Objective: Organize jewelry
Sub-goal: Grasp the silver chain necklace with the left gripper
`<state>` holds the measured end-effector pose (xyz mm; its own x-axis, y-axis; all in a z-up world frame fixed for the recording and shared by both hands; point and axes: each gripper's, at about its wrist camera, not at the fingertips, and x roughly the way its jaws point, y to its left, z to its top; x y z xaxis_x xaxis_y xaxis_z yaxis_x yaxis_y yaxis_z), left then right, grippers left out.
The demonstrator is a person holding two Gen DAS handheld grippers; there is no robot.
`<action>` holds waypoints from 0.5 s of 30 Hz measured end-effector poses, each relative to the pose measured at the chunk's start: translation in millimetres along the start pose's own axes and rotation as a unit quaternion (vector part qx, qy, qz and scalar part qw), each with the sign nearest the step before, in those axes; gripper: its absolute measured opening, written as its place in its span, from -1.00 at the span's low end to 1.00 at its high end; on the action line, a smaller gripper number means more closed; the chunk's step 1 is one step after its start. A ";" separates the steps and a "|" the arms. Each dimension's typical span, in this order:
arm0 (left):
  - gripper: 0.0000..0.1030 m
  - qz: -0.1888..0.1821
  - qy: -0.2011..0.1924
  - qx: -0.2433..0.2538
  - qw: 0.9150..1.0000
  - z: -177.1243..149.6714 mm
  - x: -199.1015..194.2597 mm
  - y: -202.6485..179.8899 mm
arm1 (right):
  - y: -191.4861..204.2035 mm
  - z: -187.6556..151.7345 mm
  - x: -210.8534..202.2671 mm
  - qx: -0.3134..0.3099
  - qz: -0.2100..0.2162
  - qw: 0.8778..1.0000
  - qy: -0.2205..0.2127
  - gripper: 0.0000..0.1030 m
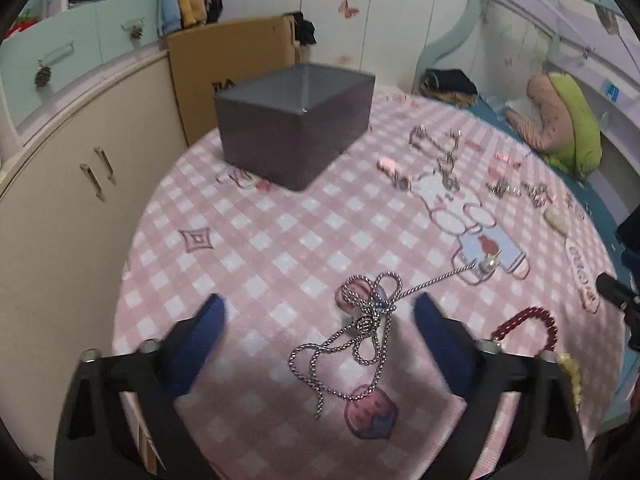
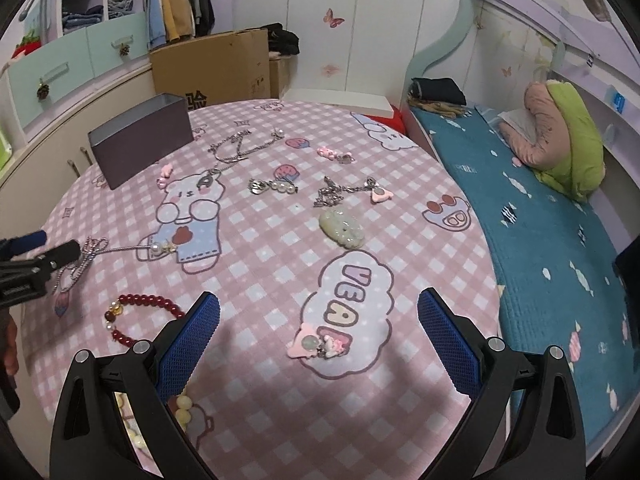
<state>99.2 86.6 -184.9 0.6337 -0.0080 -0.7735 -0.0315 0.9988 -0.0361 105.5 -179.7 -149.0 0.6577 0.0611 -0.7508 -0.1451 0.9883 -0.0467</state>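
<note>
A tangled silver rope chain (image 1: 360,320) lies on the pink checked tablecloth (image 1: 260,240). My left gripper (image 1: 319,304) stands open around it, blue pads on either side and apart from it; it also shows at the left edge of the right wrist view (image 2: 58,243). A dark grey open box (image 1: 296,124) stands at the far left of the table (image 2: 140,140). My right gripper (image 2: 320,302) hangs open above a pink charm (image 2: 320,344), touching nothing. A red bead bracelet (image 2: 148,304) lies beside its left finger.
Several more pieces lie across the cloth: a pale jade pendant (image 2: 344,228), a pearl clip (image 2: 276,187), silver chains (image 2: 236,148), cream beads (image 2: 182,404). A cabinet (image 1: 60,200) stands left of the table and a bed with a blue cover (image 2: 540,220) to the right.
</note>
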 end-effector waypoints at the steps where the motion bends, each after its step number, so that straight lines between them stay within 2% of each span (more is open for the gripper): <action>1: 0.40 -0.002 0.006 -0.001 1.000 -0.4 3.6 -0.5 | -1.2 0.0 0.3 0.000 -0.004 1.000 0.000 0.87; 3: 0.33 0.003 0.006 0.005 1.000 -1.4 7.0 -3.0 | -5.9 0.4 1.5 0.004 -0.012 1.000 0.000 0.87; 5: 0.18 0.001 0.002 0.014 1.000 -2.8 7.0 -5.6 | -11.9 0.7 3.6 0.010 -0.014 1.000 0.000 0.87; 6: -0.02 -0.002 -0.001 0.011 1.000 -2.6 6.5 -5.2 | -15.0 0.7 5.0 0.014 -0.015 1.000 0.001 0.87; 7: -0.30 -0.003 -0.005 0.010 1.000 -2.7 5.7 -4.8 | -17.3 0.2 6.4 0.016 -0.017 1.000 0.002 0.87; 9: -0.61 0.006 -0.011 0.018 1.000 -3.9 4.8 -5.6 | -19.8 0.0 8.9 0.020 -0.018 1.000 0.005 0.87; 12: -0.74 -0.012 -0.014 0.006 1.000 -3.4 2.0 -0.7 | -22.9 3.0 16.0 0.024 -0.011 1.000 0.011 0.87; 15: -0.76 -0.009 -0.034 0.005 0.999 -0.4 -8.9 2.3 | -20.9 6.3 17.6 0.020 -0.007 1.000 0.010 0.87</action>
<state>93.2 89.0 -178.4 0.6855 -0.0228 -0.7278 -0.0125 0.9990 -0.0431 124.8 -198.4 -157.0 0.6438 0.0450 -0.7638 -0.1066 0.9938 -0.0313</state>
